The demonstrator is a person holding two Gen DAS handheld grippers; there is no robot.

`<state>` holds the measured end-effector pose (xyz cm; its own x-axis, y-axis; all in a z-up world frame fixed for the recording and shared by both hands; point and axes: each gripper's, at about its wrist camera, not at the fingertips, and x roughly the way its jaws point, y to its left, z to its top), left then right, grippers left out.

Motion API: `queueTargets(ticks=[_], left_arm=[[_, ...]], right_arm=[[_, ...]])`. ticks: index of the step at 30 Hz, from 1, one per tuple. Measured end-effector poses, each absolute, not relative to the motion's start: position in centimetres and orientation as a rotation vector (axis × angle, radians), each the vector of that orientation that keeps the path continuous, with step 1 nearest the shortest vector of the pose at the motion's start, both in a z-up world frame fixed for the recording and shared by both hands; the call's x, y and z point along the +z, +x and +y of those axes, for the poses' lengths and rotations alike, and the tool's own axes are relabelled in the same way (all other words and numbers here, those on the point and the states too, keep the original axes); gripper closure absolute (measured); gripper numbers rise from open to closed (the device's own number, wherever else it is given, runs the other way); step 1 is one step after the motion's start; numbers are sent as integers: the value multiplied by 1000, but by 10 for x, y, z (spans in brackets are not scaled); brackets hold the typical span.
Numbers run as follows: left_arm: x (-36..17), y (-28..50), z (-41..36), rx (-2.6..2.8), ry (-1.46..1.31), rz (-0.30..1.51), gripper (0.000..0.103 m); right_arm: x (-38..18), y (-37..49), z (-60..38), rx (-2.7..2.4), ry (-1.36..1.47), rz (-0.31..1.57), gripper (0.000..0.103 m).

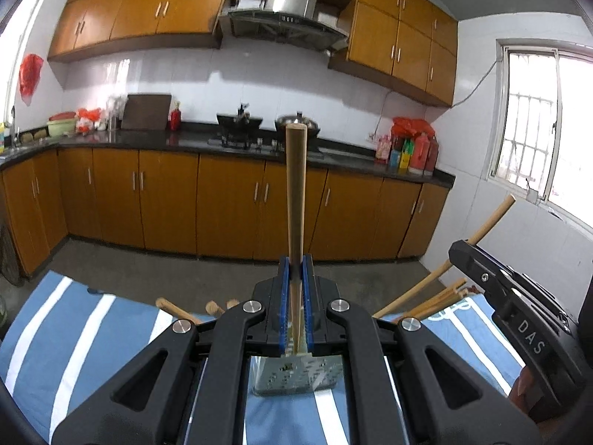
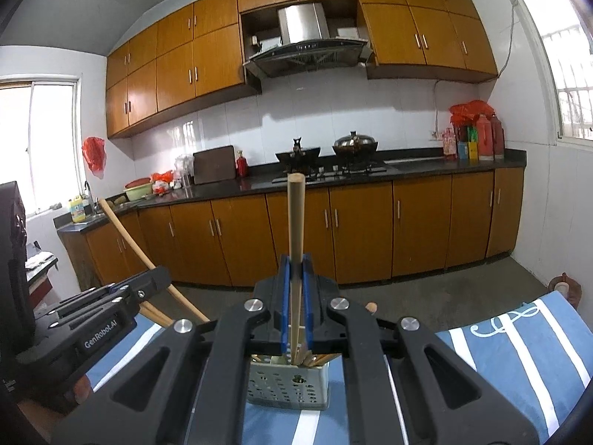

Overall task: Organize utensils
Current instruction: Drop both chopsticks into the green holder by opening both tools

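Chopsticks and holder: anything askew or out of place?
Nothing damaged or spilled. Each gripper is shut on one chopstick, both upright over the perforated metal holder. Other chopsticks lean out of a holder at splayed angles.

Matt pale wood is showing on the chopstick [image 1: 295, 200] clamped between blue plastic pads [image 1: 284, 296] (ribbed, it seems). The perforated holder [image 2: 288, 385] is gleaming like brushed metal, sitting on striped blue cloth [image 2: 519, 352]; cabinet doors [image 2: 296, 230] are shining with glossy wood-look finish.
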<state>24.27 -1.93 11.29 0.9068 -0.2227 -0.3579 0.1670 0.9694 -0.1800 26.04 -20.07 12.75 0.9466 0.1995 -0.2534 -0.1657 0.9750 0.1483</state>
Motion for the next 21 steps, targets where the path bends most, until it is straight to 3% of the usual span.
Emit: queueTargets(ticks=[3,4,5,7,11,16,19,21], left_arm=[[113,241,-16,-202,-162,389,94],[115,239,-15,-208,-166,385,89],[117,236,-14,-205,-167,376,73],[123,230,-12,-197,-170,351,57],[133,222,-8,-194,-180,322,57],[143,200,2,-187,-185,288,57],[145,185,13,-171,-182,282,54],[143,176,20,-157,-178,285,50]], right_arm=[[124,258,-201,183,140,276,88],[124,256,-202,183,142,274,86],[126,253,-203,181,147,267,83],[128,248,-207,180,154,258,82],[134,234,-212,180,166,235,81],[139,207,-218,179,163,201,70],[137,189,-224,175,167,191,63],[134,176,-228,172,179,186,52]])
